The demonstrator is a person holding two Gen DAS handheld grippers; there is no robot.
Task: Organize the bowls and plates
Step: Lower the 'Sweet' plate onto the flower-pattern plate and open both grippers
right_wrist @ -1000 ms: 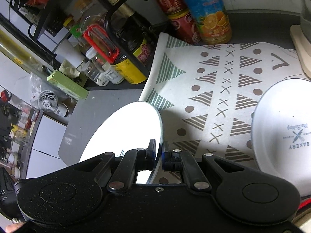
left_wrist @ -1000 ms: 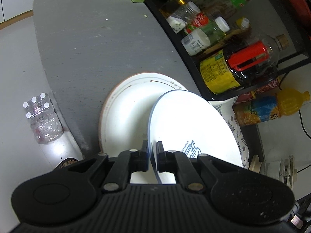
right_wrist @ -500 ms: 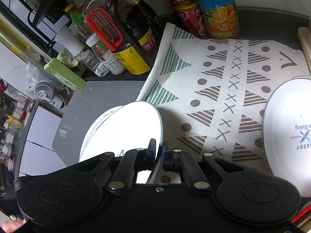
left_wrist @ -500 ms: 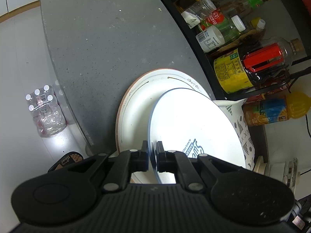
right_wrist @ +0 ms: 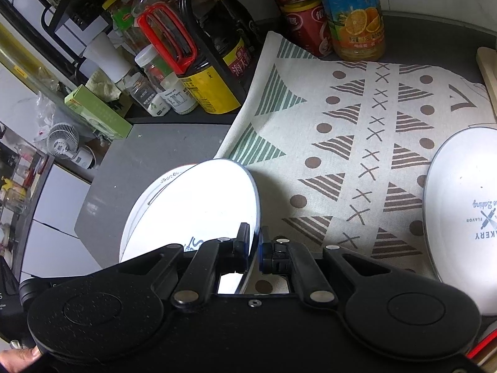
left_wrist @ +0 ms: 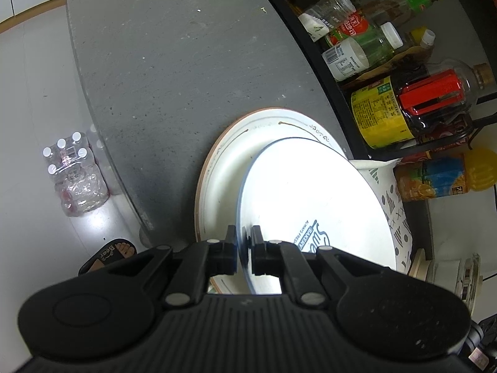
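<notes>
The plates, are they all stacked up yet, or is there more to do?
Not yet. Done: a big brown-rimmed plate lies on the grey counter. In hand: both the left gripper and right gripper pinch the blue-rimmed plate by its rim, over the big one. Left: a white bakery dish waits on the patterned cloth.

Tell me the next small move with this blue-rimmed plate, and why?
Probably lower it flat onto the brown-rimmed plate. Both the left gripper and right gripper clamp the blue-rimmed plate, which hangs tilted, overlapping the larger plate.
</notes>
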